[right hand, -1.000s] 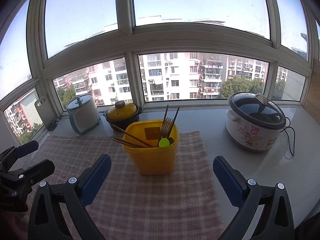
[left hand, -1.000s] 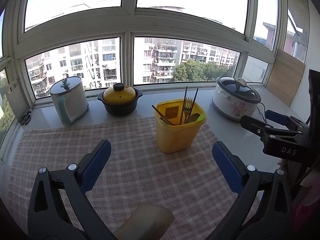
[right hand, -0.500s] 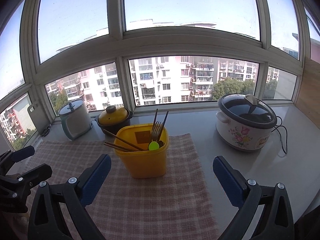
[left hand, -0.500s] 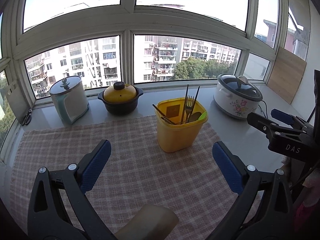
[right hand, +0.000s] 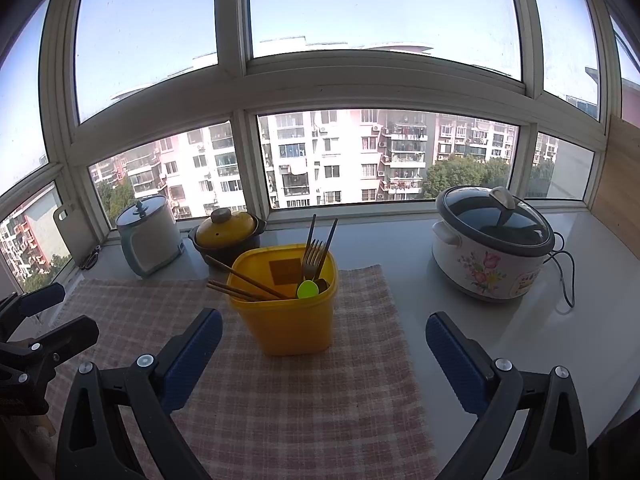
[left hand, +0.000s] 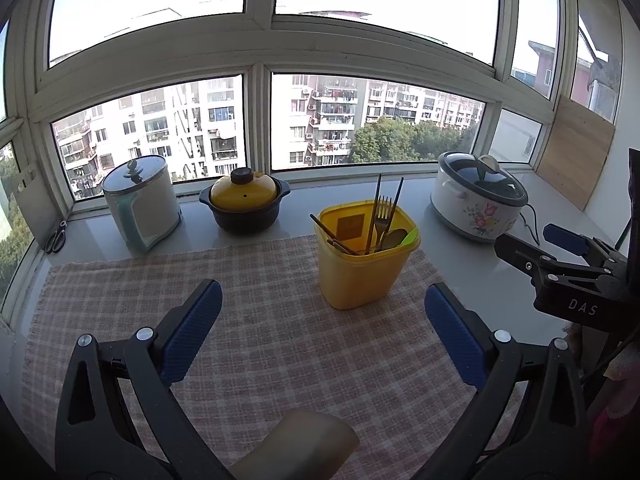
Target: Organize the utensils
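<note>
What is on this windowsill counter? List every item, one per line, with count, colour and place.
Utensil bin: one, yellow, on the cloth, centre.
Chopsticks: several, brown, leaning out of the bin's left side.
Fork: one, dark metal, upright in the bin.
Spoon: one, green, in the bin's right corner.
Checked cloth: one, pink and white, spread on the counter.
Clay pot: one, black with a yellow lid, behind the bin.
Kettle: one, white and pale blue, far left by the window.
Rice cooker: one, white with flowers, right, off the cloth.
Scissors: one, dark, far left corner.
Left gripper: blue pads, open, empty.
Right gripper: blue pads, open, empty.
</note>
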The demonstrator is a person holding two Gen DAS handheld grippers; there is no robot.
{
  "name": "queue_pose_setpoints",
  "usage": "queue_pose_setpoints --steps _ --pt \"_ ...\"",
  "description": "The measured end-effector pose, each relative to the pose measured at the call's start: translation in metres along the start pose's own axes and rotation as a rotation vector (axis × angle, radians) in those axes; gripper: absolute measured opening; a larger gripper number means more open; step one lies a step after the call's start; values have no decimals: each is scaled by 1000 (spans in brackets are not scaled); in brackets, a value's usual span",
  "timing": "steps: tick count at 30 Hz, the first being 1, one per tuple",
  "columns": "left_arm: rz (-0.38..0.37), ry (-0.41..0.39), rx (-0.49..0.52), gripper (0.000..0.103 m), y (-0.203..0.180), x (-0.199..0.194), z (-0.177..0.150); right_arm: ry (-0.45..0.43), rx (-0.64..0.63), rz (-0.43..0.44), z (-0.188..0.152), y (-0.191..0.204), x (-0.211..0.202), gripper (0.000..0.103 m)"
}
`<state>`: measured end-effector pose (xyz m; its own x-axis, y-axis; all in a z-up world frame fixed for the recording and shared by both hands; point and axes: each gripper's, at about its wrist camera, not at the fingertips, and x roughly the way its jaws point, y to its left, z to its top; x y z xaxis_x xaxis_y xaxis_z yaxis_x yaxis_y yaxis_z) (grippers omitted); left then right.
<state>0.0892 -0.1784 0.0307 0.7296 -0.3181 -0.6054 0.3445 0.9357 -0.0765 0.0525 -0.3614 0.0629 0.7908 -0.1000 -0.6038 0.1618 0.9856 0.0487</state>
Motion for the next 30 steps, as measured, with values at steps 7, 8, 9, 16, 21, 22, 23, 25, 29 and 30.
queue_pose_setpoints --steps 7,8,9,16,21,22,23,25,29,30 --pt "0 -2 -3 103 0 0 0 -1 4 -5 0 -1 1 103" --pt "0 -1 -4 103 0 0 0 0 6 -4 0 -1 1 103" --pt "-1 -1 -4 103 1 0 0 1 7 -3 0 -1 2 103" --pt "-5 0 -8 103 1 0 0 1 6 -5 0 0 3 103" --pt "-6 -1 -7 103 -1 0 0 -2 6 -14 -2 -1 3 103" --pt "-6 -2 -6 103 -2 -1 0 -2 7 -15 -2 -1 3 103" --pt "-6 -4 -7 103 -2 -1 0 -1 9 -15 -2 -2 3 103" --pt "-6 -3 -8 103 -2 0 0 0 11 -15 -2 -2 3 103" --pt "-6 -1 -7 103 -2 0 0 -1 7 -18 -1 -1 3 103" --pt "-5 -3 -8 103 -2 0 0 0 6 -18 -1 -1 3 103"
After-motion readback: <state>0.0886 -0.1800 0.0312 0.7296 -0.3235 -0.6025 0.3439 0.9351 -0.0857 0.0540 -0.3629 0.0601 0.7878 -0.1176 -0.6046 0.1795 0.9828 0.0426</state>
